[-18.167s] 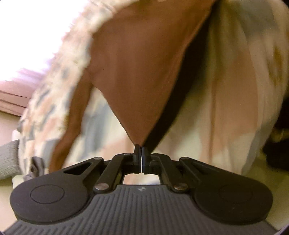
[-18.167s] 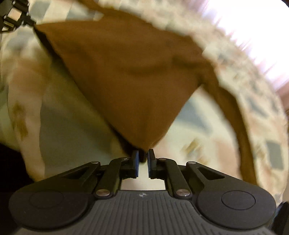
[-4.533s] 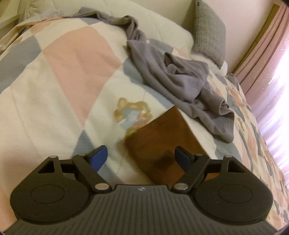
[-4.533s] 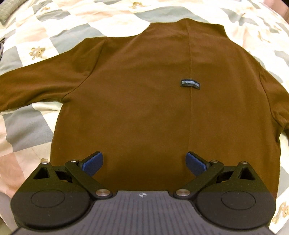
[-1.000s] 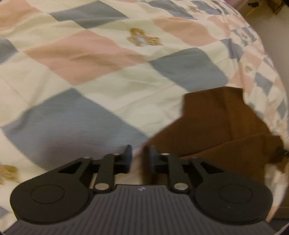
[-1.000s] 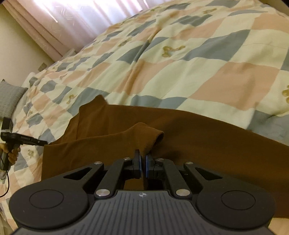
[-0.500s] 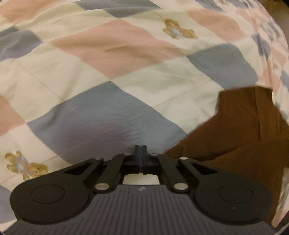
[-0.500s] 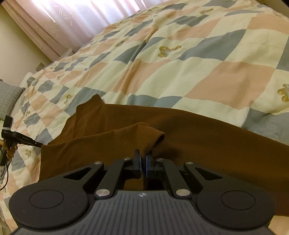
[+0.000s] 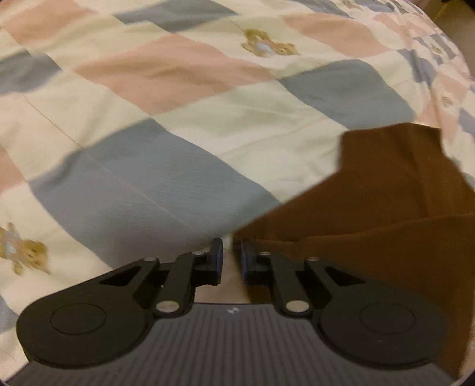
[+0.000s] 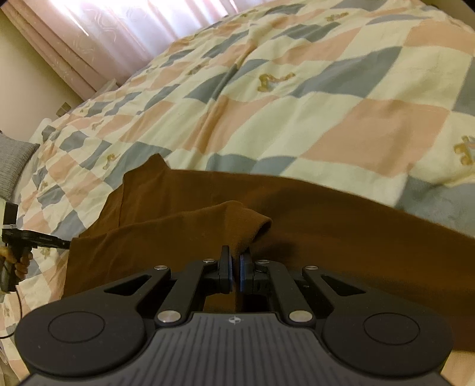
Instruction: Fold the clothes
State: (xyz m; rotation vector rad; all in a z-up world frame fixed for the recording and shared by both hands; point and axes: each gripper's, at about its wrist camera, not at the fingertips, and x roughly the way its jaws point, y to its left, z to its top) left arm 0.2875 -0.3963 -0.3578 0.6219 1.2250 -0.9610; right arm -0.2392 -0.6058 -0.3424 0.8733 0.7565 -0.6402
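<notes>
Brown top half folded on a checked quilt, a gripper at each end.

The quilt, in cream, pink and grey-blue checks with small bear prints, covers the bed and fills both views; a pink curtain hangs beyond its far edge and a grey pillow lies at the left. The brown top lies across the near part of the quilt, one layer turned back over the body. The right gripper is nearly closed, pinching a raised fold of that layer between its pads. The left gripper sits low at the garment's corner, jaws parted by a narrow gap; fabric touches the right finger, but whether any is held I cannot tell.
</notes>
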